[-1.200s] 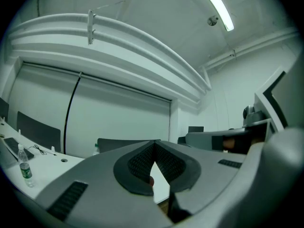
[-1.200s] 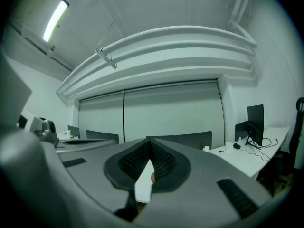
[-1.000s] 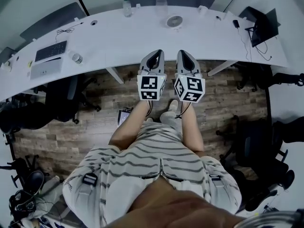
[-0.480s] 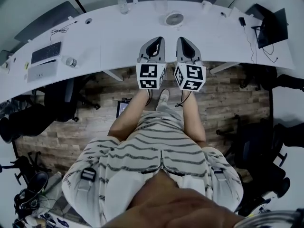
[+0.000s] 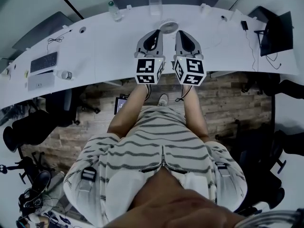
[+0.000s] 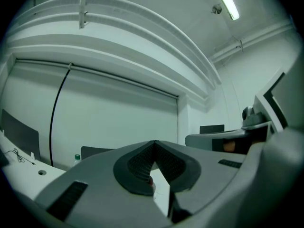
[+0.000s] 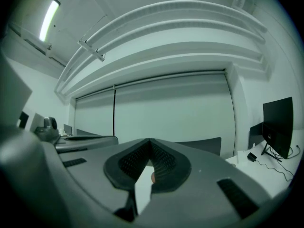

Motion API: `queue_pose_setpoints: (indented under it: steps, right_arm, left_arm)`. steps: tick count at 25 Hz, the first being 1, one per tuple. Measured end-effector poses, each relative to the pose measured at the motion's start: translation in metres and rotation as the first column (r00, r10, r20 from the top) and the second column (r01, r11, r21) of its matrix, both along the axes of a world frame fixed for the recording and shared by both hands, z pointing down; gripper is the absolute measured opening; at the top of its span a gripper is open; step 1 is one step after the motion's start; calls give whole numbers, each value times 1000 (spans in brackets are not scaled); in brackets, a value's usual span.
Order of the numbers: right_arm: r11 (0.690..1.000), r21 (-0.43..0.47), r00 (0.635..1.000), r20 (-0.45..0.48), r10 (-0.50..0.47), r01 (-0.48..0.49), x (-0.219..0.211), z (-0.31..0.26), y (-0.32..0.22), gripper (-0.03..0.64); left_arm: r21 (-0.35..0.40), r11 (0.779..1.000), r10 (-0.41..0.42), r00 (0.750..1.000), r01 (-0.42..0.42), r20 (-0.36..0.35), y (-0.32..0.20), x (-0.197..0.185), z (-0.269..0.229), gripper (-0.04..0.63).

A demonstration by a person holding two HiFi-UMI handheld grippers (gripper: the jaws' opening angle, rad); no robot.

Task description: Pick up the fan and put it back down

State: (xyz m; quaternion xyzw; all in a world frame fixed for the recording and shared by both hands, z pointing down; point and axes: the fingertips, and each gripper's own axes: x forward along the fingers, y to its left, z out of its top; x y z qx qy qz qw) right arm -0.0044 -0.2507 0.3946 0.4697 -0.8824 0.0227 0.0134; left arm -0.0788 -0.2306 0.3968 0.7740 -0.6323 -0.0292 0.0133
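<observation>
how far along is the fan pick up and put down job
Nothing looks done yet: the fan stands on the desk, not held. In hand: the left gripper and right gripper are side by side just short of it, both shut and empty. Left: open the jaws, grasp the fan, lift it and set it back down.
</observation>
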Motion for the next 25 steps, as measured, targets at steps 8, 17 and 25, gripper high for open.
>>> queue_pose_setpoints:
  steps: [8,17,25]
  right_arm:
    - [999,-15,999,12,-36,36,10,3,-50,11]
    - [998,-65,1000,8,-23,24,3,24,-68,11]
    - [995,-86,999,5,42,-42,4,31,-78,11]
  left_arm:
    - [10,1000,-28,999,27,17,-47,11,-9,6]
    - [-31,999,8,1000,-8,21,-75,2,8,8]
    - [-49,996,81,996,-79,46,-97,-8,15,8]
